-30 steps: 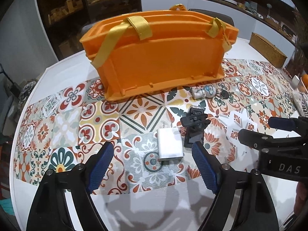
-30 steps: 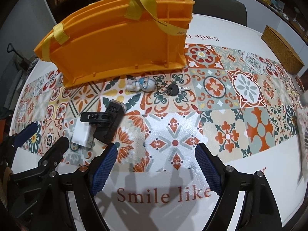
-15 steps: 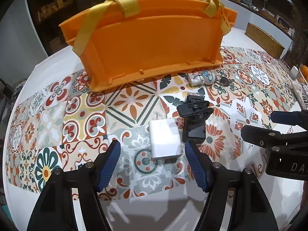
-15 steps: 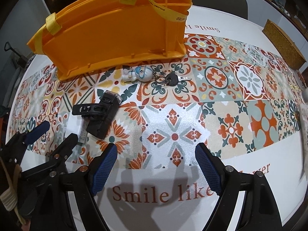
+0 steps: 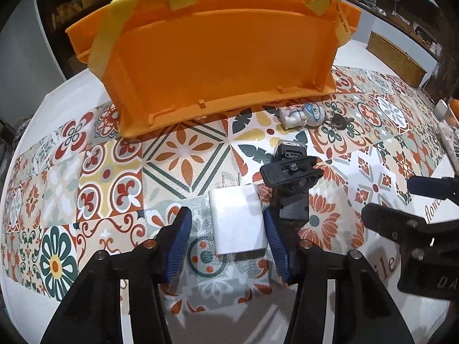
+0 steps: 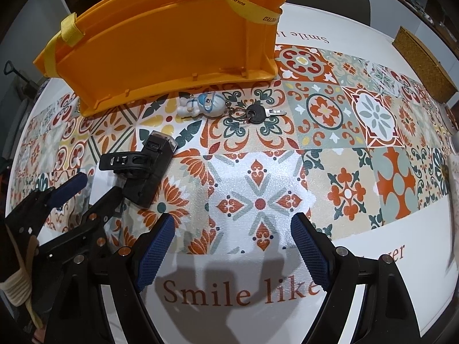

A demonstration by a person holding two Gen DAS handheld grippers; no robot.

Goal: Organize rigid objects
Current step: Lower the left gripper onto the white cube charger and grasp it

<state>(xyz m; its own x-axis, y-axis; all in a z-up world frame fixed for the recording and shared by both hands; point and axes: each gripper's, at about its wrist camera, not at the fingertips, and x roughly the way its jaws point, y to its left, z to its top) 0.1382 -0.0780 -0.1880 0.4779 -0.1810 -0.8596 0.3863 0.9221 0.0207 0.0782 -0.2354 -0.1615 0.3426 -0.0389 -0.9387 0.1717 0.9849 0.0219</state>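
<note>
A white plug charger (image 5: 237, 221) lies flat on the patterned mat, prongs toward the basket. My left gripper (image 5: 226, 238) is open, one finger on each side of the charger; the right pad (image 5: 272, 240) is almost at its edge. A black bike light with a strap mount (image 5: 289, 185) lies just right of it, also in the right wrist view (image 6: 145, 169). A small robot figure keychain (image 6: 202, 106) with a black key (image 6: 258, 113) lies near the orange basket (image 5: 223, 51). My right gripper (image 6: 232, 255) is open and empty over the mat.
The orange basket (image 6: 172, 37) with yellow straps stands at the back of the mat. A woven box (image 6: 424, 63) sits at the far right. The white table edge with printed lettering (image 6: 241, 289) is near me. The left gripper (image 6: 66, 200) shows at the right view's left.
My left gripper has moved forward and down, narrowing so its fingers now flank the white charger. My right gripper has moved slightly forward and stays open.
</note>
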